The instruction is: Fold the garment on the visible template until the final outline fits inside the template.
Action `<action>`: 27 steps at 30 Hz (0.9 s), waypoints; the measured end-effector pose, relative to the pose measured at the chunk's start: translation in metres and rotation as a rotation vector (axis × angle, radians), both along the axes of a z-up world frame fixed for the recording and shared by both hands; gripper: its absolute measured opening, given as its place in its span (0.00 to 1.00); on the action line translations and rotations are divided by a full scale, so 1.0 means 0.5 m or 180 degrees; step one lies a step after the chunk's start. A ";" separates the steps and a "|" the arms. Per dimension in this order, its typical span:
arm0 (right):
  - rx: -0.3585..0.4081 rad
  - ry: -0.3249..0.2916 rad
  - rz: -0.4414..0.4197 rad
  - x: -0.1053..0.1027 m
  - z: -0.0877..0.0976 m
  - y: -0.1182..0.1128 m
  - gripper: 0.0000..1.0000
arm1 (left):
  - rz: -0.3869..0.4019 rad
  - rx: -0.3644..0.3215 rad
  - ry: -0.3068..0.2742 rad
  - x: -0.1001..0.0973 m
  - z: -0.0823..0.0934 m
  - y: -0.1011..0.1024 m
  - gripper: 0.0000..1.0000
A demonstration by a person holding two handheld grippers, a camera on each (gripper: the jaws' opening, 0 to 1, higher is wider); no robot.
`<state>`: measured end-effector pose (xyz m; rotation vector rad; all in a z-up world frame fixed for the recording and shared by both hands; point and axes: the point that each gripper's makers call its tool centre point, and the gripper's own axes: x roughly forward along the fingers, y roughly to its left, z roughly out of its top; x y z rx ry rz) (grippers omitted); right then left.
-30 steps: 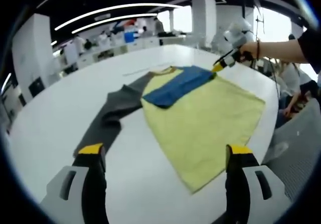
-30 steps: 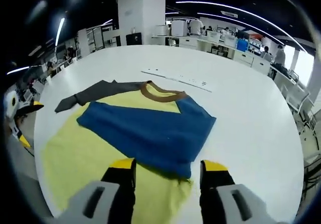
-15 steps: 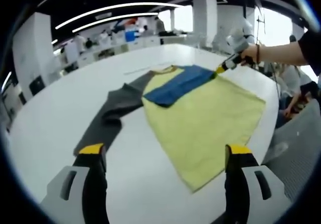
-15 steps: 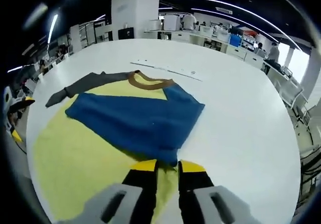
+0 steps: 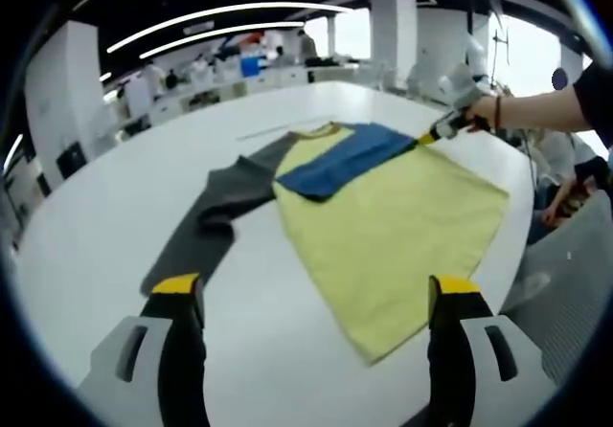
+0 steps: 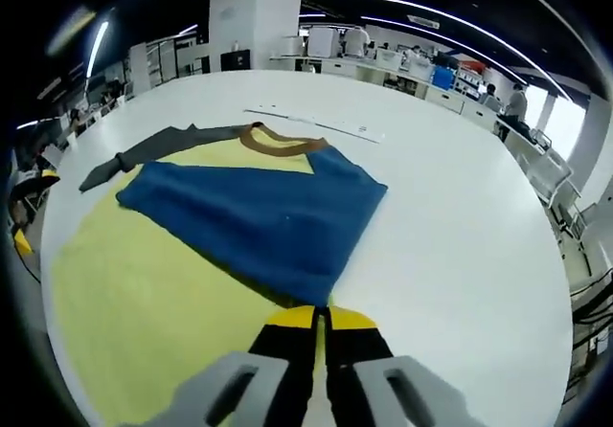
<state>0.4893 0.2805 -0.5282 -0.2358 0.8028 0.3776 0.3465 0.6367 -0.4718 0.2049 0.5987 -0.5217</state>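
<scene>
Right claw [image 6: 319, 314] pinched on the yellow shirt [image 6: 144, 283] edge at 6 o'clock, left claw [image 5: 311, 288] apart — soft, floppy cloth, probably best grabbed by hems.

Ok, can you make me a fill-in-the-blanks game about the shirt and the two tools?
1. The sleeve folded across the yellow shirt is ____.
2. The sleeve still lying flat out on the white table is ____.
3. The jaws of the right tool are ____ on the shirt's edge.
4. The left tool has its jaws wide ____ and holds nothing.

Missing words: blue; grey; shut; open
</scene>
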 end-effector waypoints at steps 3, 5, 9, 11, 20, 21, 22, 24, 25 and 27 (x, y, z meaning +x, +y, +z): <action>-0.0007 0.0005 -0.0008 0.004 0.002 -0.002 0.00 | 0.0005 -0.0001 0.0005 0.000 -0.001 0.001 0.93; -0.0011 -0.0005 -0.0031 0.006 0.005 -0.005 0.00 | 0.0010 0.0000 0.0000 0.000 0.000 0.002 0.93; -0.0030 0.0001 -0.0054 0.003 0.007 -0.008 0.01 | 0.0014 -0.0007 -0.0007 0.000 0.001 0.002 0.93; -0.0018 0.0016 -0.0057 0.001 0.006 -0.008 0.06 | 0.0017 -0.0001 -0.0008 0.000 0.001 0.003 0.93; -0.0072 0.0025 -0.0056 -0.006 0.012 -0.020 0.14 | -0.0001 0.0007 0.0000 -0.001 -0.001 0.001 0.93; -0.0081 0.0015 -0.0044 -0.005 0.013 -0.021 0.14 | 0.0001 0.0006 0.0004 -0.001 -0.001 0.001 0.93; -0.0076 -0.0016 -0.0008 -0.003 0.016 -0.018 0.14 | -0.0003 0.0012 0.0002 -0.001 -0.001 0.000 0.93; -0.0056 -0.0045 0.0011 0.003 0.017 -0.014 0.15 | -0.0008 0.0015 0.0009 -0.002 -0.002 0.000 0.93; -0.0052 -0.0056 0.0018 0.005 0.017 -0.011 0.14 | -0.0009 0.0016 0.0012 -0.002 -0.003 -0.001 0.93; -0.0036 -0.0070 0.0025 0.011 0.014 -0.004 0.14 | -0.0014 0.0022 0.0017 -0.002 -0.004 -0.001 0.93</action>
